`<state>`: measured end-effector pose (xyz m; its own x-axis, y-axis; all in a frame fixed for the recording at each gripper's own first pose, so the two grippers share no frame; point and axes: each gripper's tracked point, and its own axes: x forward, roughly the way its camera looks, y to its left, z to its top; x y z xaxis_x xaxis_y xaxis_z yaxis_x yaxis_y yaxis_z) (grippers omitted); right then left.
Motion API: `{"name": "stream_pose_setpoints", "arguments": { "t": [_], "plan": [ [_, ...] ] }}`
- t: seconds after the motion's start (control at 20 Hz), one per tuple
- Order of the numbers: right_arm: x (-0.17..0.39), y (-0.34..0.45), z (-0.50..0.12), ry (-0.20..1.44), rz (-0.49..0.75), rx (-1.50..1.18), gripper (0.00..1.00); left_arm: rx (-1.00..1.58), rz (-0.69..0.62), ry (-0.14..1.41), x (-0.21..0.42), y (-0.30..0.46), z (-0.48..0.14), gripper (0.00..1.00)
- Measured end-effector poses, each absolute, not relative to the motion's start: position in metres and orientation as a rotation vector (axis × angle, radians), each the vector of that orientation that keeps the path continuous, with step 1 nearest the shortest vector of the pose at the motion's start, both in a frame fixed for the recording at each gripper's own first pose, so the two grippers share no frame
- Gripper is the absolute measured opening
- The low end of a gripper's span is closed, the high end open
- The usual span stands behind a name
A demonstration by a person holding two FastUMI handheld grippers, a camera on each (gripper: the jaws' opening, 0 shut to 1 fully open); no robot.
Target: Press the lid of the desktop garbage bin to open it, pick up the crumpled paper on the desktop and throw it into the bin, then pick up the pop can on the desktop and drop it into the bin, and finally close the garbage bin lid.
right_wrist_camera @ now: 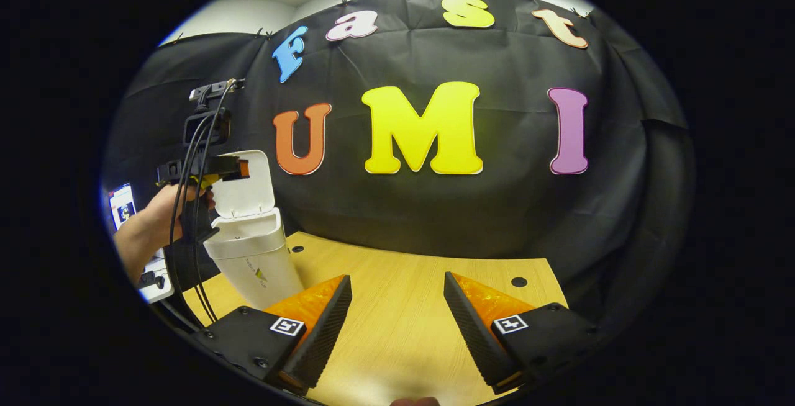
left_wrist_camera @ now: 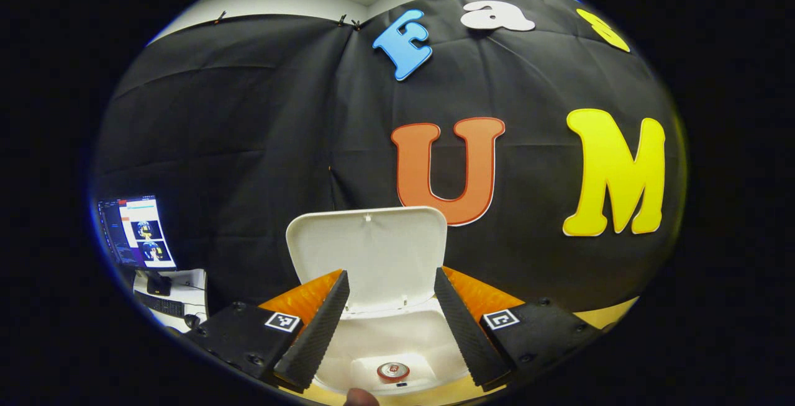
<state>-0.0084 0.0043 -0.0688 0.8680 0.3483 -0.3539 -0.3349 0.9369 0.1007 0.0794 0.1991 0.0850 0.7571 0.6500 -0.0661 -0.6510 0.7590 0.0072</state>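
The white desktop bin stands right below my left gripper, its lid tipped up and open. Down inside the bin lies the pop can, seen end-on. My left gripper hangs open above the bin mouth, with nothing between its fingers. In the right gripper view the same bin stands at the table's left with its lid raised, and a hand holds the left gripper over it. My right gripper stands open and empty above the wooden table.
A monitor and keyboard sit on a white desk at far left, beyond the booth. Cables hang from the left gripper beside the bin. Small round holes mark the tabletop near the back edge.
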Motion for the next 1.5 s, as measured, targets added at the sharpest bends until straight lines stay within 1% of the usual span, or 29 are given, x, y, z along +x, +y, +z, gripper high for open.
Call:
{"name": "stream_pose_setpoints", "arguments": {
  "t": [0.25,0.45,0.55,0.6,0.65,0.95,1.05,1.1,1.25,1.5],
  "plan": [
    [0.000,-0.011,-0.064,0.372,0.323,0.067,0.94,-0.019,0.771,-0.002,0.099,0.234,0.138,0.90],
    [0.007,-0.021,-0.057,0.376,0.309,0.080,0.94,0.012,0.793,0.008,0.117,0.265,0.150,0.91],
    [0.011,-0.022,-0.057,0.378,0.299,0.087,0.94,-0.027,0.799,0.037,0.125,0.273,0.130,0.91],
    [0.012,-0.022,-0.057,0.380,0.295,0.087,0.94,-0.049,0.800,0.049,0.132,0.278,0.137,0.91],
    [0.013,-0.022,-0.057,0.381,0.292,0.088,0.94,-0.060,0.807,0.061,0.128,0.283,0.123,0.91],
    [0.017,-0.017,-0.054,0.382,0.298,0.108,0.94,-0.072,0.822,0.134,0.134,0.291,0.106,0.91],
    [0.017,-0.019,-0.054,0.377,0.302,0.125,0.94,-0.083,0.823,0.150,0.133,0.284,0.104,0.92],
    [0.016,-0.020,-0.056,0.380,0.306,0.137,0.94,-0.091,0.825,0.160,0.129,0.280,0.101,0.94],
    [0.011,-0.025,-0.061,0.385,0.321,0.166,0.94,-0.123,0.822,0.178,0.113,0.257,0.091,0.94],
    [0.013,-0.013,-0.054,0.353,0.403,0.169,0.96,-0.158,0.765,0.192,0.076,0.205,0.052,0.94]
  ]
}}
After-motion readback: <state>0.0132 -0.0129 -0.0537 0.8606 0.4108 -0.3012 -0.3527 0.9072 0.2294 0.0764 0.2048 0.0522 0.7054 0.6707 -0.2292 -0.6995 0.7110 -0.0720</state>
